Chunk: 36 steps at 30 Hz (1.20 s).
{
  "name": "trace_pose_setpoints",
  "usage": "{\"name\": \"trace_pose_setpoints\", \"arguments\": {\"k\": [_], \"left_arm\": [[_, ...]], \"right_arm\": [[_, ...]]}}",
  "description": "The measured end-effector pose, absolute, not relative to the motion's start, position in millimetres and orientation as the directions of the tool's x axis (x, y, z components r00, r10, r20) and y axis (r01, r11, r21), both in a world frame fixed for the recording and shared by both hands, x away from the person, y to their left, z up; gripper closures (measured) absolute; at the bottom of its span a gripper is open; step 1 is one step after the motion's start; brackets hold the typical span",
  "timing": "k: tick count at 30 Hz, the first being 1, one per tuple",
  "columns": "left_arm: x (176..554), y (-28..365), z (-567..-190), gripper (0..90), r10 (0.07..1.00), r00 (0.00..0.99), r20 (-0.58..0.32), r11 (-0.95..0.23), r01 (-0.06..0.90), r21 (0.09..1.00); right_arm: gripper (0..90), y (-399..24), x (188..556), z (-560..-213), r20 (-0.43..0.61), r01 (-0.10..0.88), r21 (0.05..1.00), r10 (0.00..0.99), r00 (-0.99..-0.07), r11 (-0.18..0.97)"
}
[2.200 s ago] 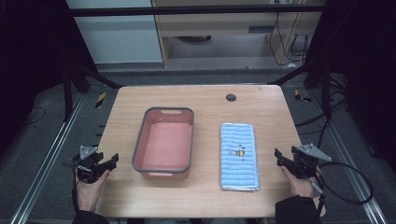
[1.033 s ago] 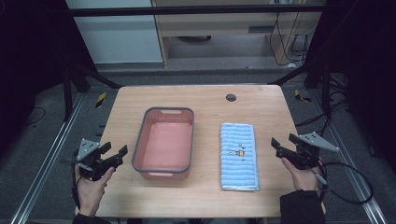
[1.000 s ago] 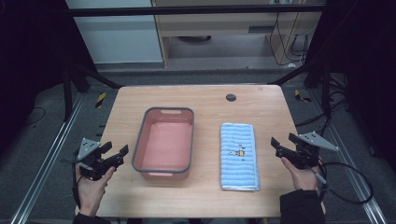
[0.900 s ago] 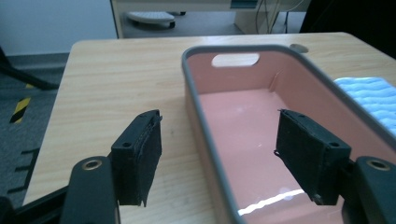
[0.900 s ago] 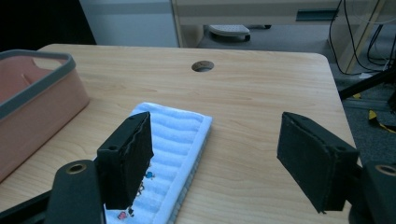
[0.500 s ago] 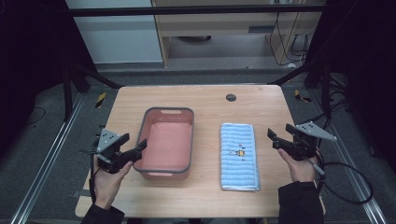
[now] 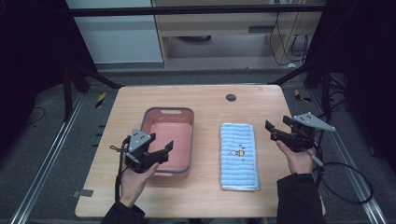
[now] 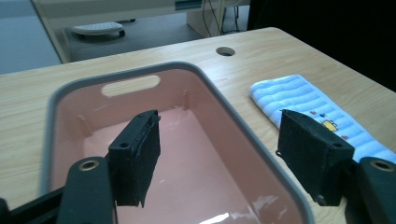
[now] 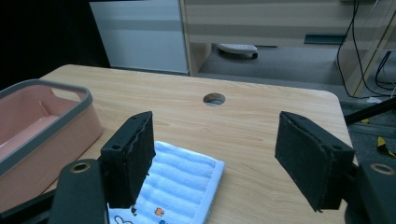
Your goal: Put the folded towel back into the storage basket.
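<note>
A pink basin with a grey rim (image 7: 167,111) stands empty left of the table's middle. To its right a folded blue striped towel (image 7: 239,156) lies flat. My left gripper (image 7: 163,151) hovers open over the basin's near left corner. In the left gripper view (image 8: 217,135) one jaw hangs over the basin's (image 8: 224,100) inside, the other over its right rim, with the towel (image 8: 299,95) beyond. My right gripper (image 7: 271,131) is held open just right of the towel, apart from it. Its jaws (image 9: 215,140) have just closed a little, nothing between them, above the towel's (image 9: 182,182) far end.
The wooden table (image 7: 210,100) has a round cable hole (image 7: 230,97) near its far edge. Black frame bars and metal rails flank the table. A cable (image 7: 345,172) trails from the right gripper off the right side.
My left gripper has travelled right from the table's left edge to the basin's near left corner. The right gripper has risen a little and edged toward the towel.
</note>
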State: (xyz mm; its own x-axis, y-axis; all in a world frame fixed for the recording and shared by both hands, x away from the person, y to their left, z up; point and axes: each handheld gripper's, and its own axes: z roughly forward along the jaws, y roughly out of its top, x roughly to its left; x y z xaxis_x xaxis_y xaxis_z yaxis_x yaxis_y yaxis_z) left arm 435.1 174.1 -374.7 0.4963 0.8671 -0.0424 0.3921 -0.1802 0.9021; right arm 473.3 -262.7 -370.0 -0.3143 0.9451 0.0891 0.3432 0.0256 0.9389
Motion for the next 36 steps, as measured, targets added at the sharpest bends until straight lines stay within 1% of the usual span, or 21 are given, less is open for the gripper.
{"name": "trace_pose_setpoints", "arguments": {"k": [4, 9, 15, 22, 29, 33, 36], "left_arm": [[434.7, 153.9, -377.6, 29.6, 0.848, 0.529, -0.028, -0.209, 0.383, 0.900], [432.9, 137.4, -380.8, 29.5, 0.837, 0.547, -0.015, -0.230, 0.376, 0.897], [433.2, 122.8, -385.7, 29.7, 0.823, 0.567, -0.029, -0.235, 0.386, 0.892], [435.3, 104.9, -394.7, 31.0, 0.807, 0.587, -0.059, -0.230, 0.405, 0.885], [435.2, 84.4, -404.3, 33.2, 0.784, 0.618, -0.064, -0.255, 0.413, 0.874], [434.1, 76.2, -409.6, 34.1, 0.778, 0.626, -0.047, -0.280, 0.413, 0.867], [434.0, 68.8, -415.2, 35.6, 0.769, 0.636, -0.064, -0.280, 0.426, 0.860]], "right_arm": [[28.9, -259.6, 479.5, -370.3, 0.077, 0.352, 0.935, 0.944, -0.320, 0.043], [29.5, -257.4, 484.3, -370.5, 0.078, 0.359, 0.932, 0.944, -0.321, 0.046], [29.6, -255.4, 490.7, -370.3, 0.077, 0.361, 0.931, 0.939, -0.334, 0.052], [33.0, -252.9, 502.2, -375.7, 0.084, 0.375, 0.925, 0.931, -0.355, 0.060], [34.2, -249.4, 515.7, -383.5, 0.082, 0.398, 0.914, 0.928, -0.363, 0.075], [34.1, -248.4, 521.6, -388.2, 0.083, 0.412, 0.908, 0.928, -0.364, 0.081], [34.8, -247.3, 528.2, -394.8, 0.080, 0.422, 0.902, 0.926, -0.368, 0.090]]}}
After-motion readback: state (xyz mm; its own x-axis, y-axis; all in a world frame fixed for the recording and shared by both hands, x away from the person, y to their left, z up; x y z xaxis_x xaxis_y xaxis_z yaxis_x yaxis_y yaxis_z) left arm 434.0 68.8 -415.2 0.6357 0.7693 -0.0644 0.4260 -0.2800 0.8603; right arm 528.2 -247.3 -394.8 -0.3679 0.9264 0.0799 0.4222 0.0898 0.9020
